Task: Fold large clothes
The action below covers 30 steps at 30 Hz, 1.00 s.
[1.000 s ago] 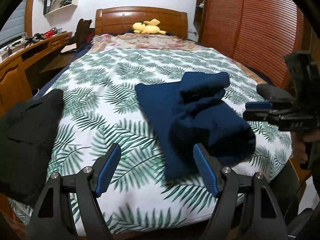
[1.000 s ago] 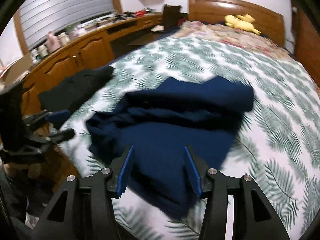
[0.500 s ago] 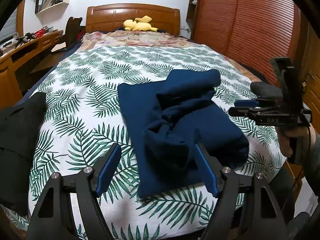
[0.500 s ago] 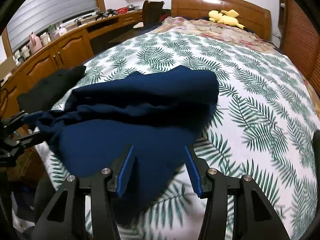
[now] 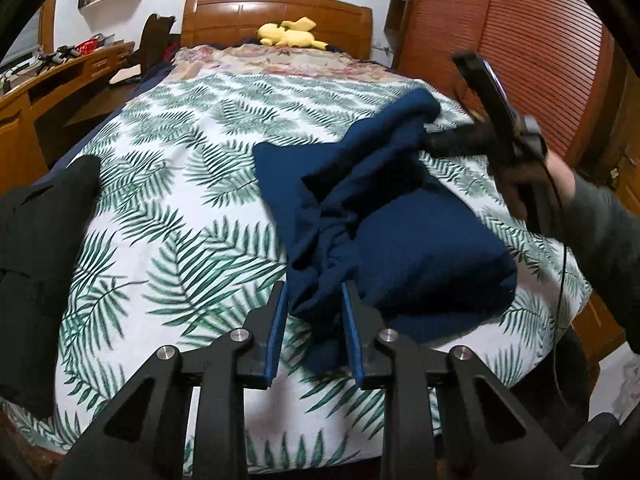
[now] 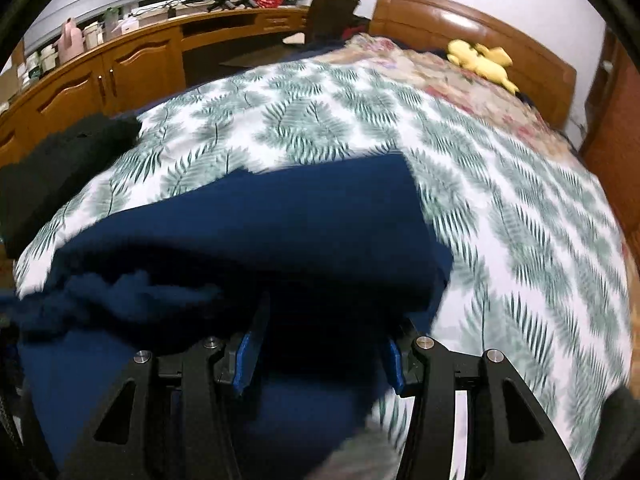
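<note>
A: Start with the biggest thing. Where is the garment?

B: On the bed with the white, green-fern-print cover (image 5: 168, 184), the large navy-blue knitted garment (image 5: 420, 248) lies half folded toward the near right corner. Its long axis runs from the foot of the bed, on the left gripper's side, up and right toward the slatted wooden wardrobe (image 5: 520, 40).

A: And the smaller heap?

B: A black garment (image 5: 36, 240) sits at the bed's left edge, well apart from the blue one.

A: The hands?

B: A hand in a grey sleeve (image 5: 536, 184) holds the right gripper (image 6: 320, 340), angled down over the garment's far end. Its jaws stand spread with dark cloth between them; whether the pads press on it I cannot tell.

A: The left gripper?

B: The left gripper (image 5: 313, 320) tilts down at the near edge. Its jaws have just been closing and now pinch a bunched fold of the blue cloth.
</note>
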Each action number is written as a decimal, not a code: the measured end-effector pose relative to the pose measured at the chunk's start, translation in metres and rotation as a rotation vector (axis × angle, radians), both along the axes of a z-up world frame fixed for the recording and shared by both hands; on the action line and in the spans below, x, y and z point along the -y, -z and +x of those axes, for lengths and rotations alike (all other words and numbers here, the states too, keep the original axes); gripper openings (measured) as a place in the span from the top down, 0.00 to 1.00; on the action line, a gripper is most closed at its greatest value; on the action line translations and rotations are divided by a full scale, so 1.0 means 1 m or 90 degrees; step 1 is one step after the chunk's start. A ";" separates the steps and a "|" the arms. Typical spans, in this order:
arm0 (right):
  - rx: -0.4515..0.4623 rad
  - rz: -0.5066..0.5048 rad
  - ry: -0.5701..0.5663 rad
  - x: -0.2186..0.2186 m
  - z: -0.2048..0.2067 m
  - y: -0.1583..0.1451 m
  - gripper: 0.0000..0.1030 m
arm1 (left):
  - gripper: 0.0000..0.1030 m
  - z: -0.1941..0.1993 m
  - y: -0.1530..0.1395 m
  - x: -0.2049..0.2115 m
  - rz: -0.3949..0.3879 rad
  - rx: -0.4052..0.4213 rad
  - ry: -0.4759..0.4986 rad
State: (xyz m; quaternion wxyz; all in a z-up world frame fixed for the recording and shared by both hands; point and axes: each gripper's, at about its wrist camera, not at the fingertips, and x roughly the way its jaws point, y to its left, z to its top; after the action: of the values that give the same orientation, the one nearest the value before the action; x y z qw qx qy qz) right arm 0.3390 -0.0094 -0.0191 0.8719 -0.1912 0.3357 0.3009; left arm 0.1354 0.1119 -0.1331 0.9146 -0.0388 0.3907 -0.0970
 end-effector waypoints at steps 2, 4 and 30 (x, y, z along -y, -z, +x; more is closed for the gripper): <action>0.049 0.048 0.031 -0.003 0.006 -0.018 0.49 | 0.73 -0.002 0.001 -0.003 0.012 -0.007 -0.008; 0.040 0.112 0.041 0.000 0.011 -0.032 0.49 | 0.73 -0.003 0.001 -0.007 0.018 -0.010 -0.021; -0.096 0.086 -0.043 0.042 -0.100 -0.018 0.49 | 0.54 0.018 -0.007 0.000 -0.010 0.013 -0.014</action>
State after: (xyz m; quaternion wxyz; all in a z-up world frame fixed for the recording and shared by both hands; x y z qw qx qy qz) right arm 0.2386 -0.0517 -0.0014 0.8445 -0.1202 0.3728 0.3651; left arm 0.1532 0.1116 -0.1257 0.9193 -0.0494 0.3798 -0.0908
